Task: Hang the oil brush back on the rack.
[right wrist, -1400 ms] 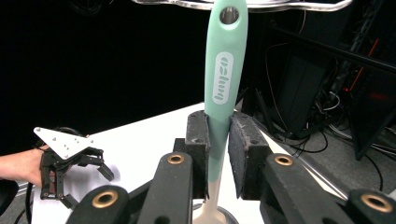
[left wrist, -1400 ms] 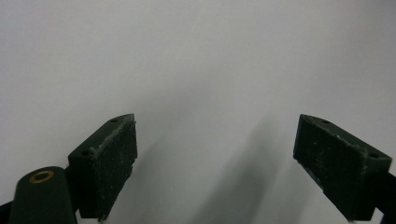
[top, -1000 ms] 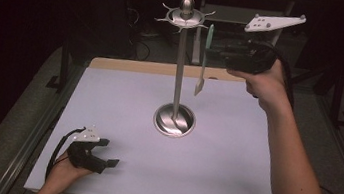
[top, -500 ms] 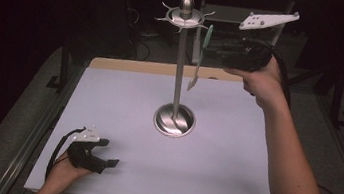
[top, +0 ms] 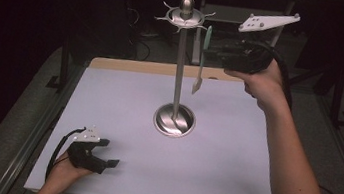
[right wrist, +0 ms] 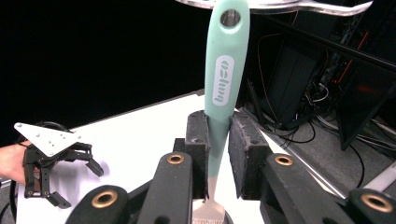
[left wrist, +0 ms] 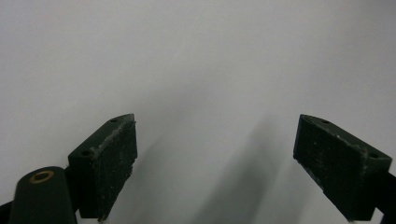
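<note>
A metal utensil stand (top: 180,68) rises from a round base (top: 174,120) in the middle of the white table, with a ring of hooks (top: 184,15) at its top. My right gripper (top: 211,56) is up beside that ring, shut on a mint-green-handled utensil (top: 206,43) that hangs upright, its small blade (top: 196,85) pointing down. In the right gripper view the gripper (right wrist: 217,140) clamps the handle (right wrist: 226,70) low down. The handle's hole sits just under a hook (right wrist: 280,4); I cannot tell whether it is hooked. My left gripper (top: 105,164) rests open on the table at the front left, with nothing between its pads (left wrist: 112,163).
The white sheet (top: 233,150) covers the table, with a wooden strip along its far edge. Dark frame rails run down both sides. Cables and black equipment (right wrist: 299,88) sit behind the table. The left gripper (right wrist: 77,184) lies far below and left of the utensil.
The right gripper shifted slightly beside the stand's top; the utensil's lower end swung a little left and came back. The left gripper stayed still.
</note>
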Demonstrator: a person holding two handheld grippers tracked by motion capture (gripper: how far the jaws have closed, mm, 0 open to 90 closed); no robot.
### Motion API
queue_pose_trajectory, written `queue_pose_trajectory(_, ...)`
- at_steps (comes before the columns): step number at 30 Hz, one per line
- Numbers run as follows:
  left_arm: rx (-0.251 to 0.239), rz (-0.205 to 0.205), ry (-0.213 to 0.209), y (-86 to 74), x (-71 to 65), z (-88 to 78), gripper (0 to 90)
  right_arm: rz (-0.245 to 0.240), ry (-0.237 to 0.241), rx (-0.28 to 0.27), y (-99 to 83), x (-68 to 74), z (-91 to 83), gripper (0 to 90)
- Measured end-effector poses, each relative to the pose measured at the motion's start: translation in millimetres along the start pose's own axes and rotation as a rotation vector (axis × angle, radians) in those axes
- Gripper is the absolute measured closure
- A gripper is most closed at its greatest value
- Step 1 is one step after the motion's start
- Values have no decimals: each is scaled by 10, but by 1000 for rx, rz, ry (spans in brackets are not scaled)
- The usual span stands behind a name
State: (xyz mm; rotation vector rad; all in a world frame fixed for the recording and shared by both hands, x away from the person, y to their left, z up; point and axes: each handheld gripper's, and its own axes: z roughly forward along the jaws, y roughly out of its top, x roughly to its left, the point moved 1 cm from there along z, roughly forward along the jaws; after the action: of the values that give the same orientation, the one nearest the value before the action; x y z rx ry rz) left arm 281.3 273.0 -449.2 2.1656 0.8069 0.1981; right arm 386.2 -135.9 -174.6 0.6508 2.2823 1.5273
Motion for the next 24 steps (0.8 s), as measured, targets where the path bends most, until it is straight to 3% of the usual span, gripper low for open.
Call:
queue_pose_trajectory(5, 0, 3, 1, -2, 3, 3, 133, 22, -2, 5, 25, 16, -17, 780)
queue_pose_trajectory(14, 6, 6, -1, 2, 3, -5, 133, 18, -37, 52, 89, 48, 40, 781)
queue_pose_trajectory(18, 3, 8, 0, -2, -1, 5, 133, 11, -45, 49, 92, 53, 60, 776)
queue_pose_trajectory(22, 5, 9, 2, 0, 1, 1, 133, 17, -39, 41, 77, 60, 46, 746)
queue_pose_trajectory(24, 5, 7, 0, -1, -4, 8, 133, 21, -28, 35, 63, 67, 32, 672)
